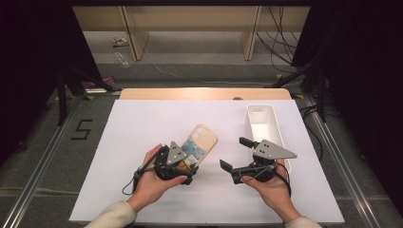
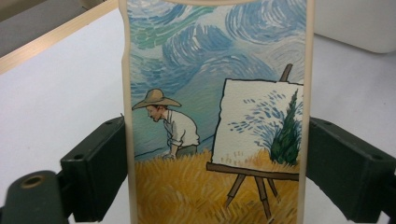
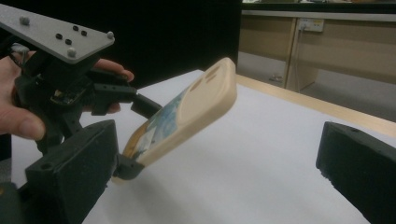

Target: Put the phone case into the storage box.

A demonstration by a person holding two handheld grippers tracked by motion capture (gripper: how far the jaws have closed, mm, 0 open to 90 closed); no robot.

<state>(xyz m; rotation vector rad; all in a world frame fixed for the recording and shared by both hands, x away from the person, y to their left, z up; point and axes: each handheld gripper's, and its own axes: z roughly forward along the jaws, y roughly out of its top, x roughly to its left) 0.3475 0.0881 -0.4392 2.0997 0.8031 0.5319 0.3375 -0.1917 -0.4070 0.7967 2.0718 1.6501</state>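
the left claw (image 1: 189, 164) grips a phone case (image 1: 201, 141) by its two long edges near the bottom end, one jaw pressed on each side. the case is beige, with a painted picture of a man in a straw hat beside an easel in a yellow field under a swirled blue sky. in the right gripper view the phone case (image 3: 187, 109) is lifted off the white tabletop (image 1: 142, 137), tilted with its camera end higher than the gripped end. the right claw (image 1: 234, 153) is just to the right of the case, its jaws spread wide with nothing between them, not touching it. a white tray (image 1: 263, 121) stands on the tabletop behind the right hand (image 1: 271, 185), near the right edge.
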